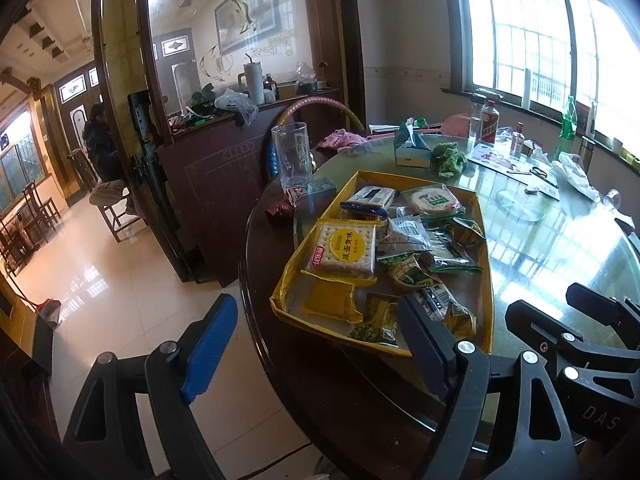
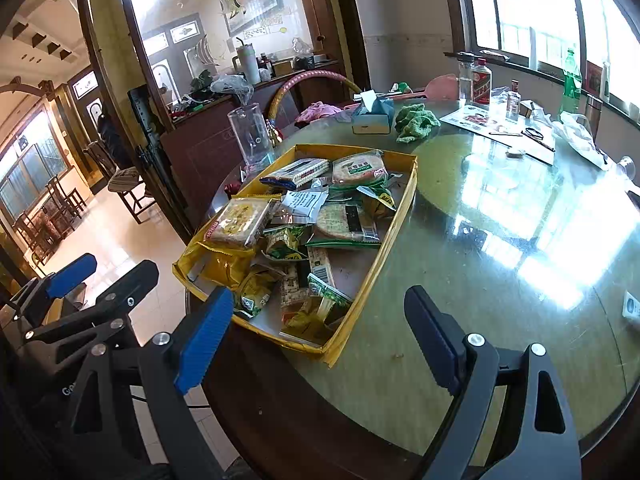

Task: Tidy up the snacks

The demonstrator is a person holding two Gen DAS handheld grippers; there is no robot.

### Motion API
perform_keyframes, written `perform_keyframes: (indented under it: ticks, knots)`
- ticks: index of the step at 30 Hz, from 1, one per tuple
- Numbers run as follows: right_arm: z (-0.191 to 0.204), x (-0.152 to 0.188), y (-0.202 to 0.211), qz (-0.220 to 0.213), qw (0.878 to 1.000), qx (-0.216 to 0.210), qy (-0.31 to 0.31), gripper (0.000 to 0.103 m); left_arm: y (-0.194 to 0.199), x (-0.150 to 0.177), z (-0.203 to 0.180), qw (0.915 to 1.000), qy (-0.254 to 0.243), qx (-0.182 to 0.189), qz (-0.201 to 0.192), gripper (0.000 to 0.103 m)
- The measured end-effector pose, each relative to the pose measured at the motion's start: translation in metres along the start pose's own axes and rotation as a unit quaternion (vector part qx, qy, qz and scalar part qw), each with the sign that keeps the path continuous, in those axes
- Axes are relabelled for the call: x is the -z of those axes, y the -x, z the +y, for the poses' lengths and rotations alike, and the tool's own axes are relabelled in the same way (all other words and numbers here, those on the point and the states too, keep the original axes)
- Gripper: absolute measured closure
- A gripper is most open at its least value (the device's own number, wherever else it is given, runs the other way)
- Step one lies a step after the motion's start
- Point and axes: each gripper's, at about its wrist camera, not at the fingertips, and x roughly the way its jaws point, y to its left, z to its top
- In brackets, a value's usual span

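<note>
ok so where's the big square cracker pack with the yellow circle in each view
Left wrist: the cracker pack lies left of centre, at the near-left end of the yellow tray, yellow circle label facing up.
Right wrist: the same pack sits left of centre, at the tray's left side, glare washing out the label.
Shared landmark: the clear glass mug standing beyond the tray.

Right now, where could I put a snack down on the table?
The big bare patch is the glass top right of the yellow tray, before the window-side bottles. The tray is packed with snacks, and the far edge is crowded with a tissue box and green cloth.
</note>
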Motion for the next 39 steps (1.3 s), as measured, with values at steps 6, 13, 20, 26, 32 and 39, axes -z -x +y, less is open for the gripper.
perform_keyframes:
  ticks: [6,13,20,26,32,39]
  knots:
    - [0.0002,0.0001,0.0000,0.000,1.000,0.001,0.001,0.015,-0.0004,-0.0004,0.0001,1.0000,-0.001,0.000,0.000,0.021]
    - [0.0014,0.0002,0.0004,-0.001,1.000,0.003,0.001,0.015,-0.0005,-0.0003,0.0002,1.0000,-0.002,0.000,0.000,0.021]
    - [0.0007,0.0004,0.0014,-0.002,1.000,0.004,0.002,0.015,-0.0012,0.0005,0.0005,1.0000,-0.004,0.000,0.001,0.021]
    - [0.0012,0.0012,0.0028,-0.002,1.000,0.005,0.005,0.015,-0.0018,0.0021,0.0010,1.0000,-0.005,0.000,0.004,0.021]
    - [0.0017,0.0014,0.0020,-0.002,1.000,0.005,0.004,0.015,-0.0029,0.0022,0.0009,1.0000,-0.006,0.000,0.005,0.021]
    - [0.0012,0.0015,0.0027,-0.002,1.000,0.005,0.003,0.015,-0.0053,0.0020,0.0022,1.0000,-0.005,-0.003,0.006,0.021]
